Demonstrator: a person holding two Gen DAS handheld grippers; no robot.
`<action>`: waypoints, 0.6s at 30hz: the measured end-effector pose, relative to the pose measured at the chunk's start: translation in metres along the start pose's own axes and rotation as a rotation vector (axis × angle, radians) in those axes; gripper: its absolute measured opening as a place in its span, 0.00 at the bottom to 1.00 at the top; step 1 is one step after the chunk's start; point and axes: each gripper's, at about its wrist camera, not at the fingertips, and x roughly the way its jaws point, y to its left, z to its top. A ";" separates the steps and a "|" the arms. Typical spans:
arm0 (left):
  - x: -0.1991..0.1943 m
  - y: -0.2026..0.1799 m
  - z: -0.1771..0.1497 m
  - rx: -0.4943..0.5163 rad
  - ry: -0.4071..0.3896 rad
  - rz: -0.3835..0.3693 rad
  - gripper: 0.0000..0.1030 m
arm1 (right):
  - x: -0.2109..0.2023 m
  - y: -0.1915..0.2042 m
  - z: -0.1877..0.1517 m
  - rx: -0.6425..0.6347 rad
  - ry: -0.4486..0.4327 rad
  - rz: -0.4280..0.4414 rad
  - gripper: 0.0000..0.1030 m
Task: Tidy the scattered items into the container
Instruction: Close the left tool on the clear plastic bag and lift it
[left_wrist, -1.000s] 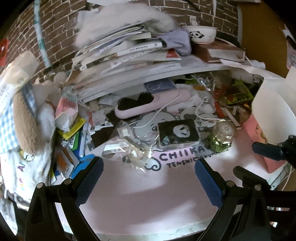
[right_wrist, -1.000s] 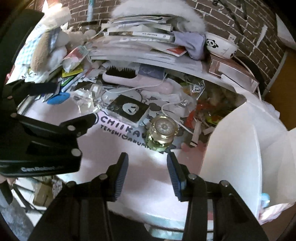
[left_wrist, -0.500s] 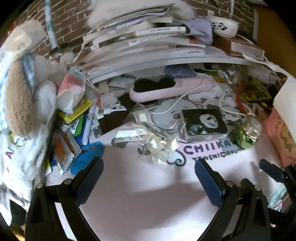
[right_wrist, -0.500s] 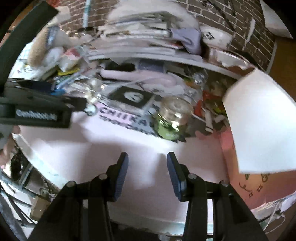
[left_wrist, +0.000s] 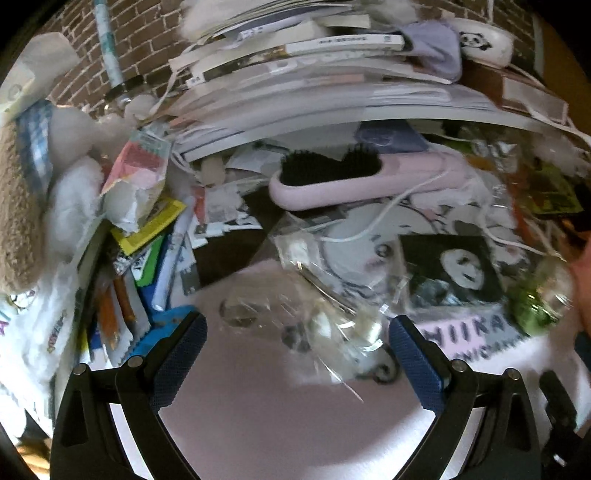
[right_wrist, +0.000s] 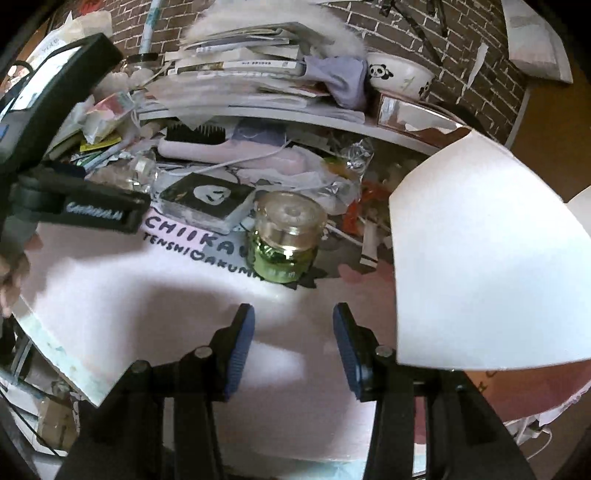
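Left wrist view: left gripper (left_wrist: 297, 354) fingers are spreading wide around crinkled plastic wrappers (left_wrist: 332, 317); right gripper (right_wrist: 291, 345) fingers are gaping narrower, holding nothing, near the green jar (right_wrist: 286, 240).

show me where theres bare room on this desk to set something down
The bare pink mat near the desk's front edge is free, bordered by the green jar and panda box behind and the white container flap to the right. Behind that line it is crowded: crinkled plastic bags, pink hairbrush, cables, packets.

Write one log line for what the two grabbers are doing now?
left gripper: open, empty, near clear wrappers | right gripper: open, empty, facing green jar
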 end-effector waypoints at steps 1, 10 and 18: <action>0.003 0.001 0.001 -0.001 0.002 0.010 0.96 | 0.000 0.000 0.000 -0.001 -0.002 0.000 0.39; 0.008 0.010 0.002 -0.073 -0.012 -0.113 0.58 | 0.000 -0.001 0.000 0.012 -0.001 0.017 0.39; 0.001 0.004 0.004 -0.051 0.003 -0.160 0.20 | 0.000 -0.003 0.000 0.019 0.000 0.027 0.39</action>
